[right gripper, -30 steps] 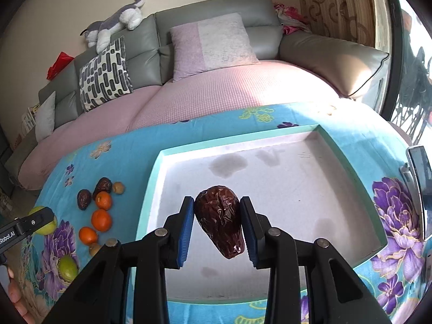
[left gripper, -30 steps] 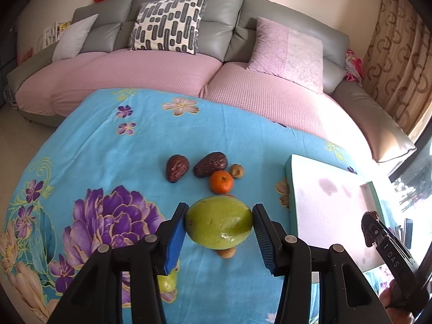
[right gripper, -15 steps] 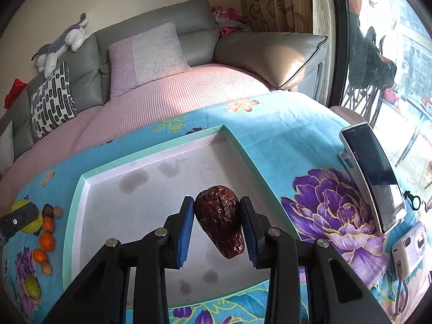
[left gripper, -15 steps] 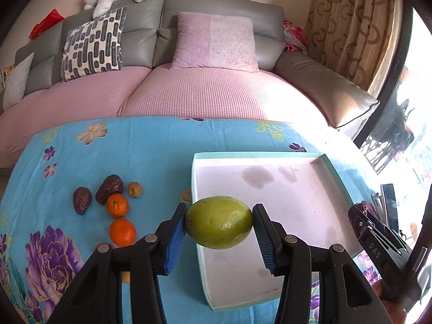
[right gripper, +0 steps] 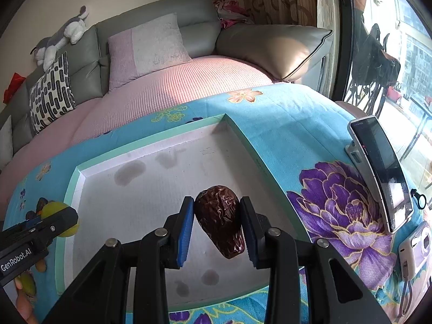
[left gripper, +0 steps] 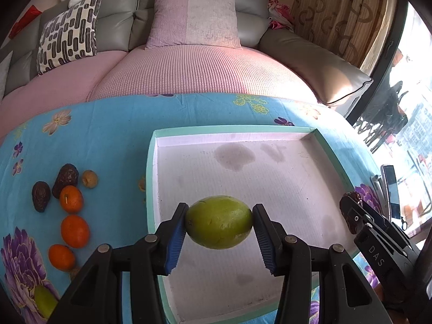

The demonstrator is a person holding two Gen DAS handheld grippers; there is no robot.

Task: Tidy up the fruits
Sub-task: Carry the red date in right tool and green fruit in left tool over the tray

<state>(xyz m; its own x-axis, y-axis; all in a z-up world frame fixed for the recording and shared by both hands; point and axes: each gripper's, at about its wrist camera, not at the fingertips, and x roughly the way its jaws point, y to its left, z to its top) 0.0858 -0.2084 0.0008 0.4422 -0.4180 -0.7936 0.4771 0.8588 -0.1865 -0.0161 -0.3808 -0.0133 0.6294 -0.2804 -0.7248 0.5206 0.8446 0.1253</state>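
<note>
Left wrist – gripper (left gripper: 219, 222) clamps mango (left gripper: 219, 221).

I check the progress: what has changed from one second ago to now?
The left gripper carried the mango rightwards from above the fruit pile to over the tray. The right gripper with the date shifted towards the tray's right side. Both grips stayed shut; nothing was released.
</note>
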